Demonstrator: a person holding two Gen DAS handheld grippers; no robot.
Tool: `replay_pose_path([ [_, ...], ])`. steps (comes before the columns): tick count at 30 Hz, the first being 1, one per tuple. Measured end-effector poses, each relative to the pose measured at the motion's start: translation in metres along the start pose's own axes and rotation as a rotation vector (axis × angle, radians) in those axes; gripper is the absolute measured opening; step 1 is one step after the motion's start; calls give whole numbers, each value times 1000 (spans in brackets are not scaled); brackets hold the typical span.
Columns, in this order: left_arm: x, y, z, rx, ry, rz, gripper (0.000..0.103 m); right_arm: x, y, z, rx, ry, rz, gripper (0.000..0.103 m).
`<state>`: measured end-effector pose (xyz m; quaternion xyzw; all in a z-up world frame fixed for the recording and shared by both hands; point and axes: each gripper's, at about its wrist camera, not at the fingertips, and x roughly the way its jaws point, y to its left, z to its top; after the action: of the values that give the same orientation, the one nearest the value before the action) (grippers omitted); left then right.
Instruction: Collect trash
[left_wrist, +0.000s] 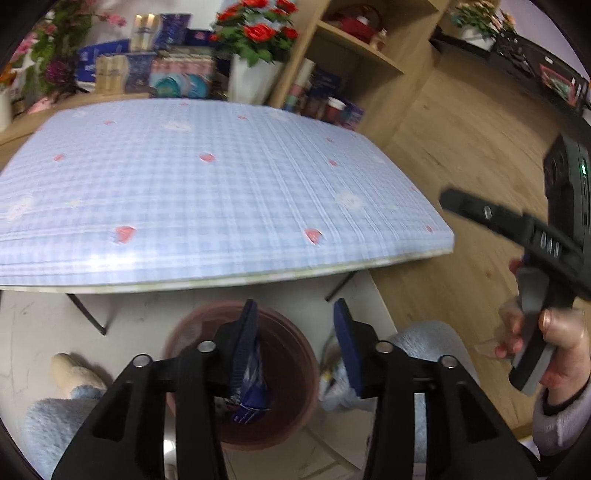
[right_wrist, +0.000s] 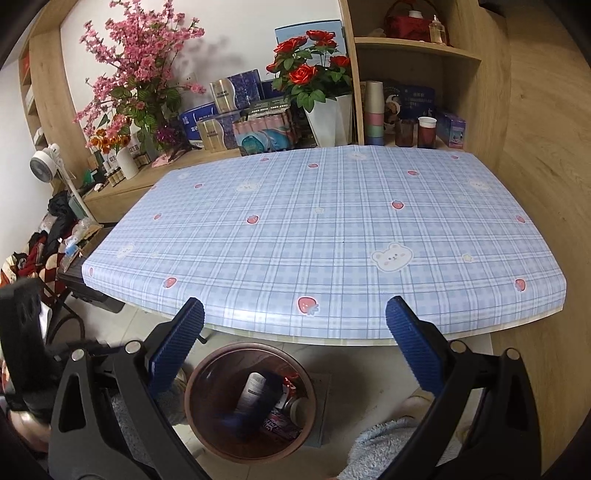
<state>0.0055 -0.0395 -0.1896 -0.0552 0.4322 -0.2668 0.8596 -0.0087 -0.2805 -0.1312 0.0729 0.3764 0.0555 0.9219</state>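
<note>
Both of my tools are hovering spread above the brown bin (right_wrist: 251, 402) under the counter (right_wrist: 332, 229), my left tool (left_wrist: 295, 347) nearer, letting a blue wrapper (left_wrist: 251, 384) hang lengthwise straight down by one pad, my right tool (right_wrist: 295, 354) holding nothing.

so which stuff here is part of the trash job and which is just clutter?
Job:
- brown bin on the floor under the table edge
- blue wrapper over the bin, by one pad of the left gripper, jaws apart
- bottle and other trash already inside

Clutter:
- checked tablecloth
- rose pot
- gift boxes
- fan
</note>
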Motion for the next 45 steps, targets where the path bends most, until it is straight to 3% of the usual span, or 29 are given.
replay_pose_path([
  [7, -46, 14, 23, 16, -149, 224, 88, -5, 10, 4, -26, -7, 2, 97],
  [11, -75, 5, 37, 78, -225, 311, 95, -17, 18, 13, -48, -39, 7, 97],
  [18, -126, -21, 54, 166, -336, 399, 97, -53, 39, 33, -111, -113, 8, 97],
  [24, -171, -39, 61, 176, -419, 393, 97, -91, 56, 47, -155, -188, 3, 97],
  [28, -196, -46, 62, 166, -450, 384, 97, -114, 65, 51, -176, -233, 5, 97],
  [34, -220, -58, 59, 180, -487, 432, 97, -136, 70, 51, -183, -265, 11, 97],
  [45, -237, -63, 61, 181, -513, 458, 97, -157, 76, 56, -186, -298, 3, 97],
])
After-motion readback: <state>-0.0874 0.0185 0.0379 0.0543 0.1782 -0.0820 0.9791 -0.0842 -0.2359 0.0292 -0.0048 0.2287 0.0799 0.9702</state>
